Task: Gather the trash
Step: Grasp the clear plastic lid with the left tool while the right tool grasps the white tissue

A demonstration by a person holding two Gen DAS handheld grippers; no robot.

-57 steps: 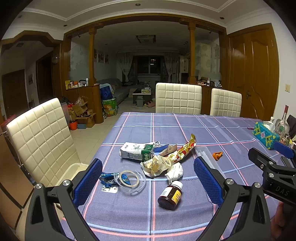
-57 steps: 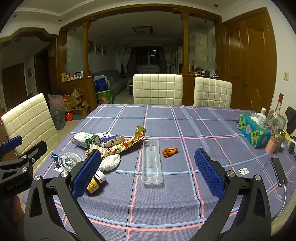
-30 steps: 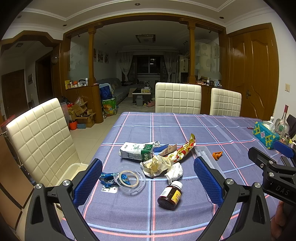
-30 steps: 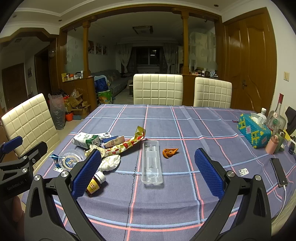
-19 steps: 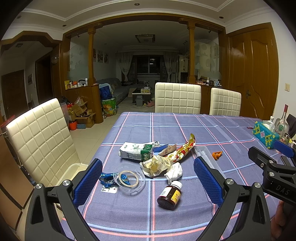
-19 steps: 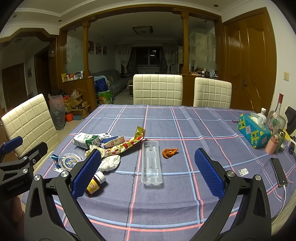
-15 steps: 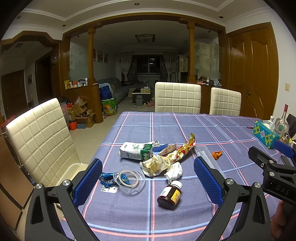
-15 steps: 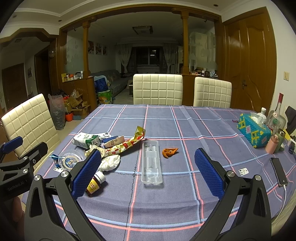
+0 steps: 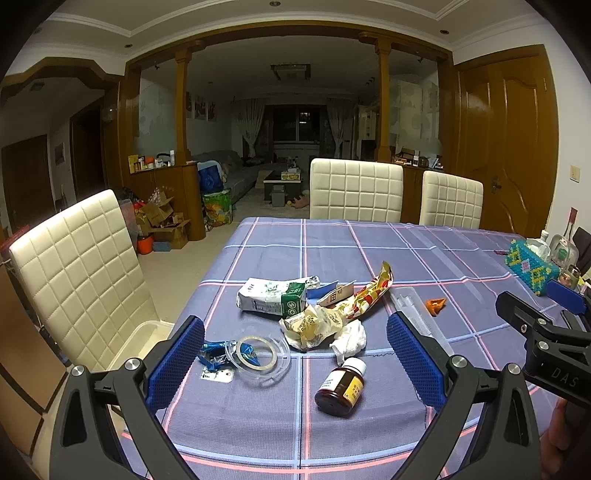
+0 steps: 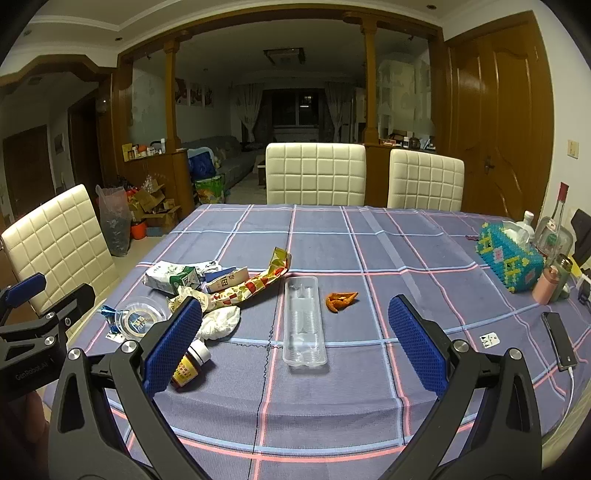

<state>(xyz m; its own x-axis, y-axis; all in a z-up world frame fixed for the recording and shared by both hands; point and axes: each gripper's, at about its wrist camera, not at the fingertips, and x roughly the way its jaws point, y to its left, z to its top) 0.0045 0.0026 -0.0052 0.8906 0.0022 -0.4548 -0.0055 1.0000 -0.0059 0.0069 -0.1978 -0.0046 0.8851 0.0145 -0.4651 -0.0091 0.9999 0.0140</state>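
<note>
A crumpled milk carton (image 9: 272, 298), wrappers (image 9: 364, 293) and a white tissue (image 9: 349, 340) lie heaped together. A brown pill bottle (image 9: 341, 386) lies tipped nearby.

Dining area, dim artificial light. Desk (image 10: 332, 243) covered by a blue plaid cloth. Three cream quilted chairs: two at the far edge (image 10: 316, 173) (image 10: 424, 182), one at the left side (image 9: 79, 266). Wooden door (image 9: 511, 140) on the right wall. Wood-framed archway (image 9: 290, 35) opens to a darker lounge with a curtained window (image 9: 297, 127) and sofa (image 9: 225, 170). Pale tiled floor (image 9: 173, 267); cardboard boxes (image 9: 164, 221) beside a low partition.
</note>
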